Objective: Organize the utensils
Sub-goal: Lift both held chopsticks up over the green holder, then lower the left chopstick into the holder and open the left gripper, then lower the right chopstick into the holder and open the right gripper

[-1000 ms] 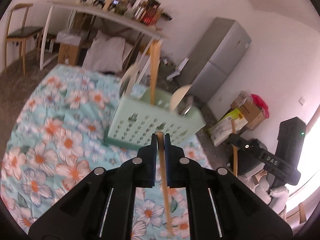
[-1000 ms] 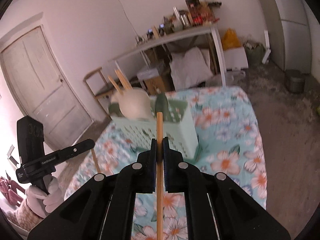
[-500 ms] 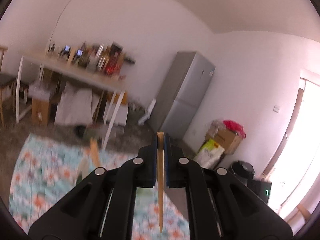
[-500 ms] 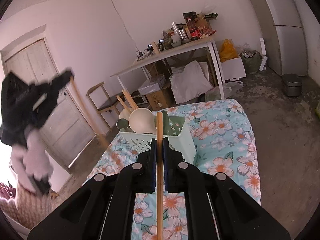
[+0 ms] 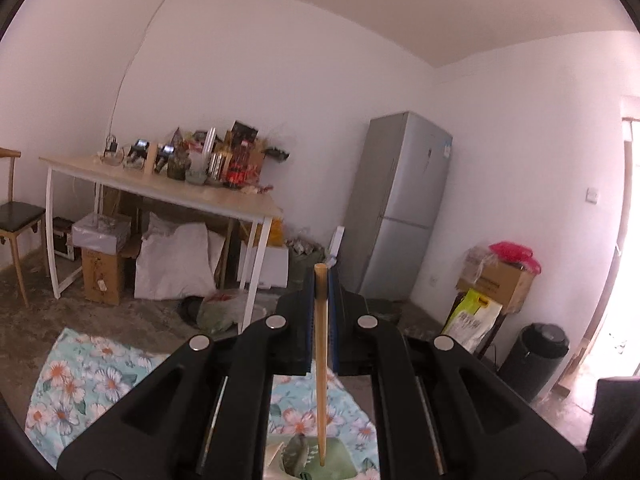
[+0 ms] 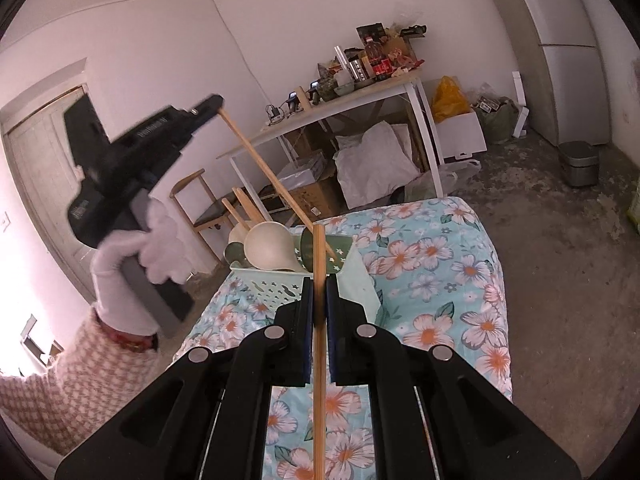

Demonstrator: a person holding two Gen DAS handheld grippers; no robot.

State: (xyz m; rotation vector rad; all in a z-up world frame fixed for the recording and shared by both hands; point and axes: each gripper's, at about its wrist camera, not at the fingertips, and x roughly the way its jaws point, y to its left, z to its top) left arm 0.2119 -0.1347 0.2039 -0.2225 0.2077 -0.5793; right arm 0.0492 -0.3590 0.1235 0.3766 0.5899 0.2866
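The right hand-held gripper is clenched on a thin, pale wooden chopstick, pinched partway along its length. Such a stick is light, stiff and smooth, so it could pivot or slide between the pads; a hold nearer the middle would steady it. Beyond, the left hand-held gripper clamps a second long wooden stick at its top end, the lower end reaching down into the mint-green perforated plastic basket on the floral-clothed table, beside a cream ladle.
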